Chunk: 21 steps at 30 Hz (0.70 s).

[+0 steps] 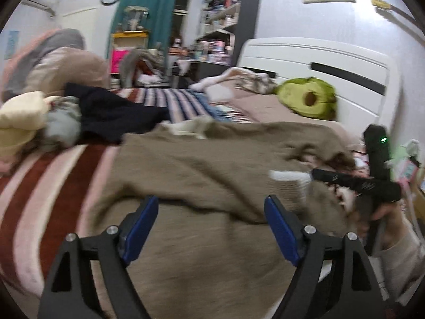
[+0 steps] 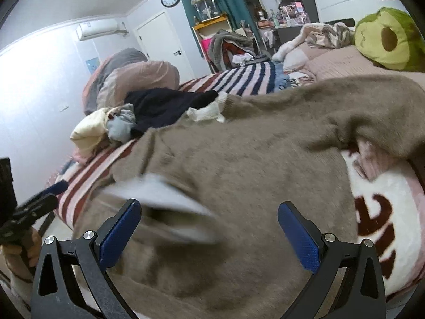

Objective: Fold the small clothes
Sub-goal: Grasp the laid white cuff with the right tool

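One bed covered by a red, pink and navy striped blanket (image 1: 47, 175) fills both views, with one white headboard (image 1: 318, 63) at its far end. Spread across the near part of the blanket lies the task's garment, one fuzzy brown knitted sweater (image 1: 212, 164), lying mostly flat with rumpled folds; its near hem runs under both grippers, and a pale grey-white patch (image 2: 164, 194), blurred, shows on its front in the right wrist view. One sleeve stretches toward the sweater's right edge, where a white and maroon patterned fleece (image 2: 377, 212) shows beyond it.

Left of the sweater, bare striped blanket runs to the bed's edge. Beyond the sweater's far left corner sits one pile of clothes: one dark navy garment (image 1: 111, 109), one cream piece (image 1: 18, 119) and one grey-blue piece (image 1: 63, 125), all touching. One rolled pink and grey duvet (image 2: 132, 79) lies behind them. One green avocado-shaped plush cushion (image 1: 308, 101) rests near the headboard, well apart from the pile.

The left gripper (image 1: 211, 226) hangs over the sweater's near hem, its blue-padded jaws spread wide and gripping nothing. The right gripper (image 2: 209, 228) likewise stands released above the sweater's front.
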Available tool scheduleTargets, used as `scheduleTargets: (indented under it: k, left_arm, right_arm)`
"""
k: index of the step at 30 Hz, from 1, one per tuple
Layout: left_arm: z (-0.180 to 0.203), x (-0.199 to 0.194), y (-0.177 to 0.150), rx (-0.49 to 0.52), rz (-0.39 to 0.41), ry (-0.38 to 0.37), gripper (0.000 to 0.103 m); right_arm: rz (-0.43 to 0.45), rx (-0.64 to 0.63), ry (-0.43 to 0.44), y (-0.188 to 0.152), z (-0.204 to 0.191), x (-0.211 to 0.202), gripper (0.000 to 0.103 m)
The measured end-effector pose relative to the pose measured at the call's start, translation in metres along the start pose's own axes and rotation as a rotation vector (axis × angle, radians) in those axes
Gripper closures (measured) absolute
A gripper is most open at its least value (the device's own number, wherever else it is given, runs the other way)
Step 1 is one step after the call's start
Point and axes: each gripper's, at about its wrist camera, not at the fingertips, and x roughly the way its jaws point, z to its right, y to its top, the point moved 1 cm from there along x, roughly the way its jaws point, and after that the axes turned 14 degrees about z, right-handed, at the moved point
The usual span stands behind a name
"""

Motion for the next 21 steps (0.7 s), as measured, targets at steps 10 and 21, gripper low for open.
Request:
scheduleTargets:
  k: [10, 21]
  left_arm:
    - [-0.050, 0.006, -0.007, -0.055, -0.007, 0.096, 0.024]
    - [-0.049, 0.024, -0.010, -0.056, -0.023, 0.105, 0.024]
  right_arm:
    - [-0.253, -0.215, 0.135, 0.015, -0.031, 0.094, 0.050]
    - [-0.481, -0.406, 0.218, 0.001, -0.054, 0.154, 0.098]
